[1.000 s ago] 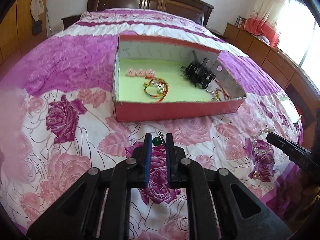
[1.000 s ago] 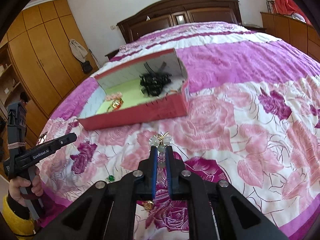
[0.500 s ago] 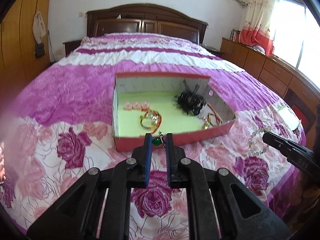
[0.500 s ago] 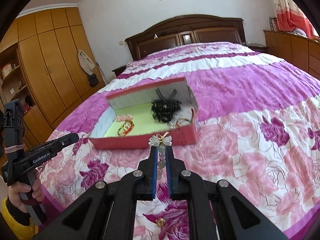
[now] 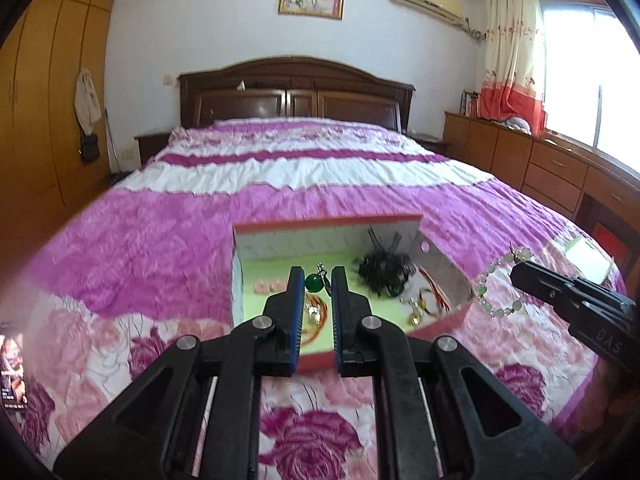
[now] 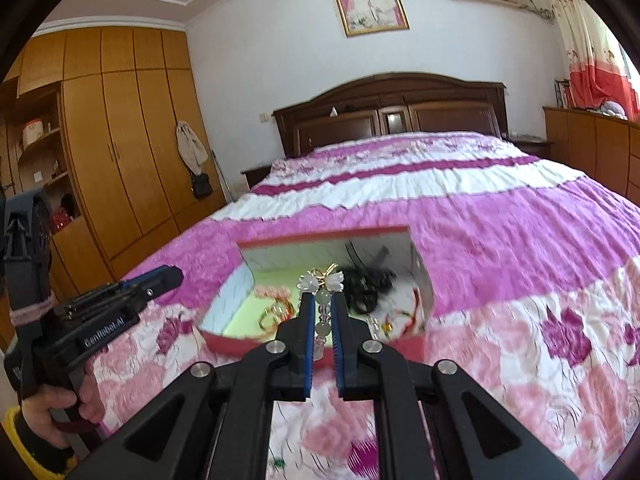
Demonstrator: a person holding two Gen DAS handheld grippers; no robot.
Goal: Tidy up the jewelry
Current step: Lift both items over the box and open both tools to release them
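Note:
My left gripper is shut on a green bead pendant with a small metal clasp, held in the air. Behind its tips lies the red box with a pale green floor. In the box are a black feathery hair piece, pink flower beads, red-gold bangles and a red cord bracelet. My right gripper is shut on a pale bead bracelet with a white flower charm. The bracelet also hangs from the right gripper at the right of the left wrist view.
The box rests on a pink and white rose quilt covering a large bed with a dark headboard. Wooden wardrobes line the left wall, a low dresser the right. A hand grips the left tool.
Both grippers have risen and tilted upward with their pieces still gripped. The box has dropped in both views and now sits right behind the fingertips; more of the room shows.

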